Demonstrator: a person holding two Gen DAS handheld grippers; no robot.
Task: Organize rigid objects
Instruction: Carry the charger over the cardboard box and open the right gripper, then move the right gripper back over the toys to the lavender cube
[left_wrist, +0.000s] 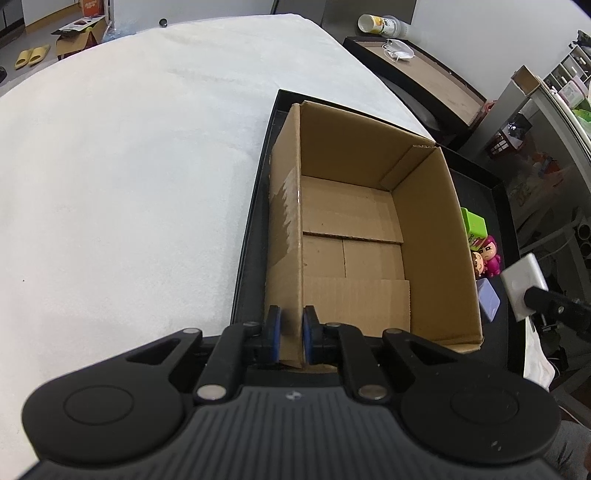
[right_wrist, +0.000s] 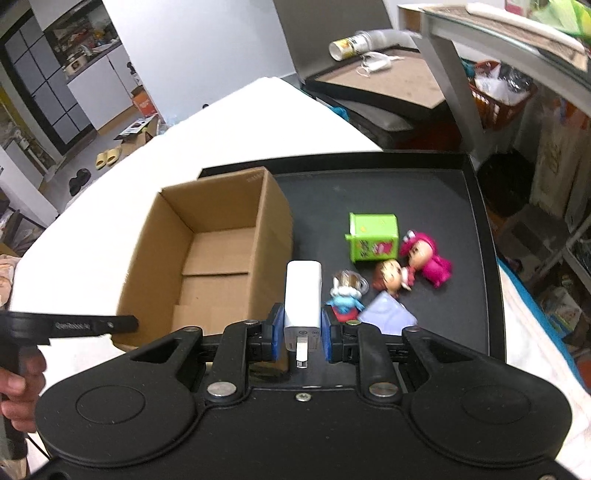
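An open, empty cardboard box (left_wrist: 354, 229) (right_wrist: 218, 251) stands on a black tray (left_wrist: 491, 192) (right_wrist: 406, 192). My left gripper (left_wrist: 291, 332) is shut on the box's left wall near its front corner. A white charger (right_wrist: 303, 295) (left_wrist: 522, 286) is clamped in my shut right gripper (right_wrist: 299, 332), lifted above the tray just right of the box. On the tray to the right lie a green toy box (right_wrist: 373, 238) (left_wrist: 472, 223), a pink doll (right_wrist: 428, 258) (left_wrist: 491, 254), a brown-haired doll (right_wrist: 389, 277), a small blue-and-white figure (right_wrist: 345, 291) and a lilac block (right_wrist: 386, 315) (left_wrist: 487, 302).
The tray rests on a white cloth-covered table (left_wrist: 129, 166). Behind it stands a dark side table (right_wrist: 384, 81) with a fallen cup (right_wrist: 351, 46) and a face mask (right_wrist: 376, 62). A metal shelf frame (right_wrist: 517, 44) rises at the right. A person's hand (right_wrist: 18, 387) holds the left gripper's handle.
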